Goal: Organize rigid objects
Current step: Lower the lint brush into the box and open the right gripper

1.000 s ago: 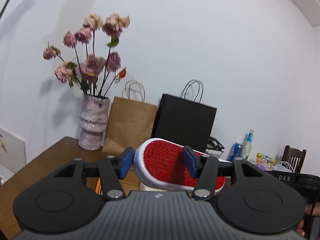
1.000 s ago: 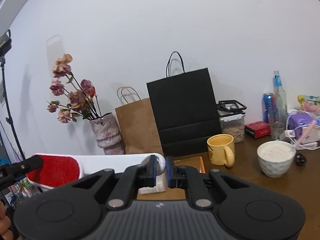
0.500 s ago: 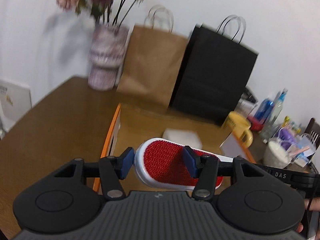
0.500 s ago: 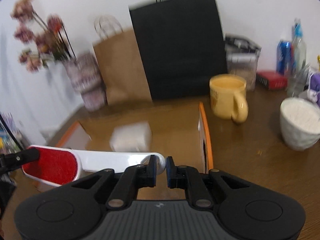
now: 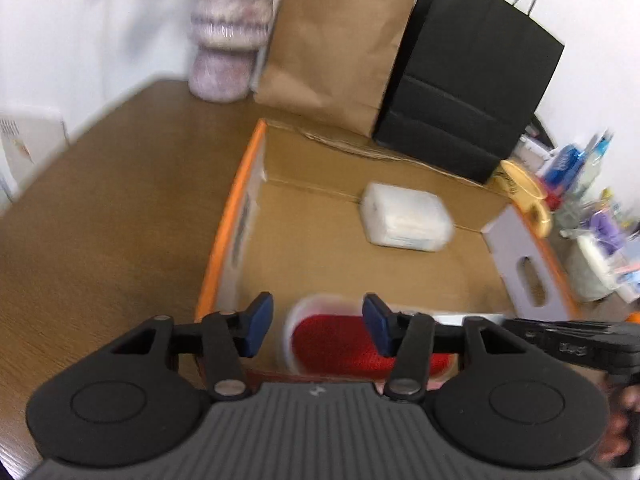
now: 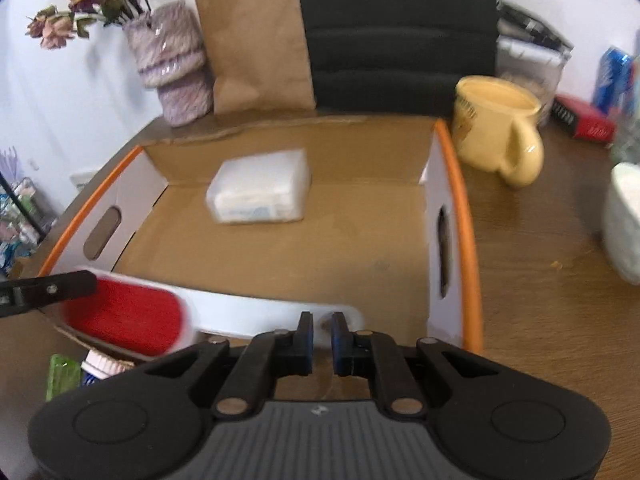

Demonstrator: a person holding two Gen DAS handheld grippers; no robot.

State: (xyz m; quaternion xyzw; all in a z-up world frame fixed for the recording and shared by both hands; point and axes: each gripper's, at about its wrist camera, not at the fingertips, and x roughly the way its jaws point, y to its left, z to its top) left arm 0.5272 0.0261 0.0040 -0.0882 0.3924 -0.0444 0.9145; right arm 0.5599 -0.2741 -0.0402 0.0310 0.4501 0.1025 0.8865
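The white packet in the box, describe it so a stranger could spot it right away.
Find the orange-rimmed cardboard box on the wooden table, before the paper bags. The white packet lies on its floor near the back wall, alone: a pale, wrapped, soft-cornered block.

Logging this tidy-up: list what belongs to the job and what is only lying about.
Job:
lint brush
cardboard box
white packet inside it
right gripper
left gripper

Lying about:
yellow mug
vase
brown paper bag
black paper bag
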